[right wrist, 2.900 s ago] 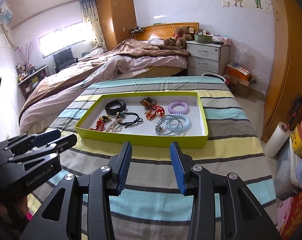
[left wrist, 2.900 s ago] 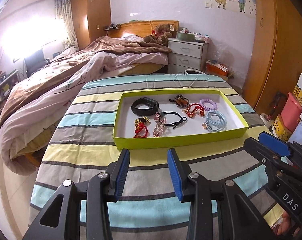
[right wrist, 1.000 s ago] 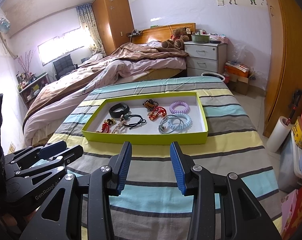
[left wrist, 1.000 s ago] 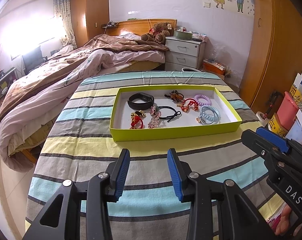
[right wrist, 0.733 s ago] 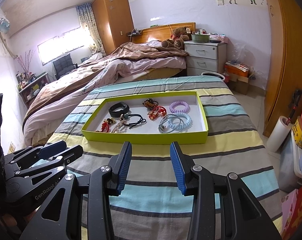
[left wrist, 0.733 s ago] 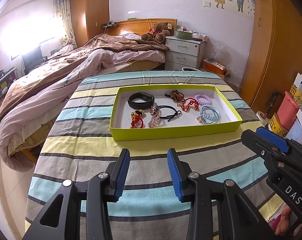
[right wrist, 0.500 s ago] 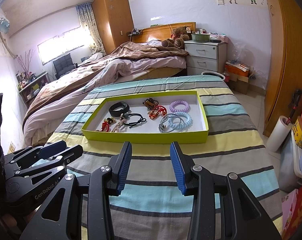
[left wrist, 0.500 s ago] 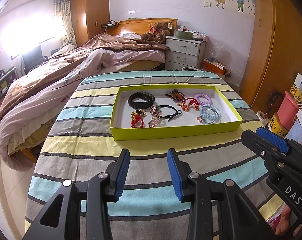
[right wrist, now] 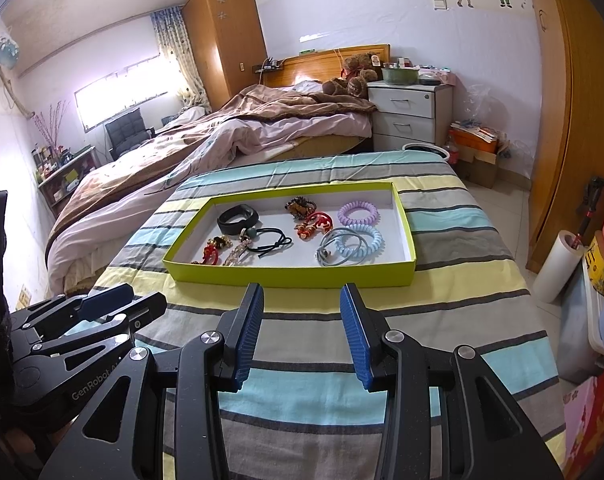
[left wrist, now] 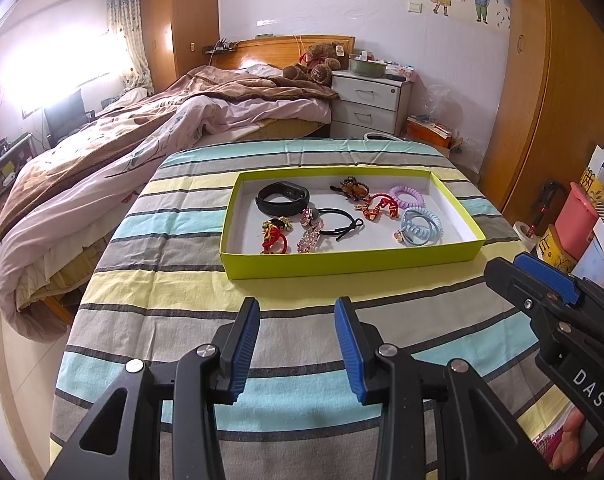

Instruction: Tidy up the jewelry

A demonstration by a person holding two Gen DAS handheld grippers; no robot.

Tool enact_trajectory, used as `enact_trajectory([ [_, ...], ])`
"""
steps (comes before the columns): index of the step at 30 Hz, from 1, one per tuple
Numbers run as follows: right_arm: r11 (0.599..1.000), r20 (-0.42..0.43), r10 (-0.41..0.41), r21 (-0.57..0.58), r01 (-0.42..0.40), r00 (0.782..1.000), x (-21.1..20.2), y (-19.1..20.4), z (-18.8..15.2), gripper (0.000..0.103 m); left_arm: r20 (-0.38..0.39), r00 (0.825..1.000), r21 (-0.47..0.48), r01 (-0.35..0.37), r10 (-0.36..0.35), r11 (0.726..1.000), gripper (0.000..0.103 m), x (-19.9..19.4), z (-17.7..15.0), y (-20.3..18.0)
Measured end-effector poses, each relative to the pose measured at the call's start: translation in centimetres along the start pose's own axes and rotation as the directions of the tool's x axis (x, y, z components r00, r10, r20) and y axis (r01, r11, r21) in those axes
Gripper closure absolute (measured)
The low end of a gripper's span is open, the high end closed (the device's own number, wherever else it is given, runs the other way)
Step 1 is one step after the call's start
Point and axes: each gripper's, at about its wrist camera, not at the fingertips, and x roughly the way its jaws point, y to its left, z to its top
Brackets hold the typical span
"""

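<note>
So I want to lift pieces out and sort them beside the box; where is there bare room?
The striped cloth lies bare between the green tray and both grippers, and left of the tray. Inside, the near-right corner by the blue coil tie and the strip behind the black band are free; the middle is crowded.

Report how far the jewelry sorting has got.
Done: nothing visibly sorted. The black band, red bracelet, purple coil tie and blue coil ties lie loosely mixed in the green tray. In hand: nothing; the left tool and right tool are open and empty over the striped cloth, short of the tray. Left: all the sorting.
</note>
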Motion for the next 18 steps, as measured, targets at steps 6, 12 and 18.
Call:
enact_trajectory([
  [6,1.000,0.001,-0.001,0.000,0.001,1.000,-0.01,-0.01,0.03,0.062,0.000,1.000,-0.002,0.000,0.000,1.000,0.064,-0.03,-0.04,0.00],
  [12,1.000,-0.003,0.000,-0.001,0.000,1.000,0.08,-0.02,0.06,0.062,-0.002,1.000,-0.003,0.000,0.000,1.000,0.064,-0.05,-0.02,-0.01],
  [18,1.000,-0.002,-0.001,0.000,0.001,1.000,0.07,-0.03,0.08,0.062,-0.002,1.000,-0.003,0.001,-0.001,1.000,0.064,-0.08,-0.02,0.01],
])
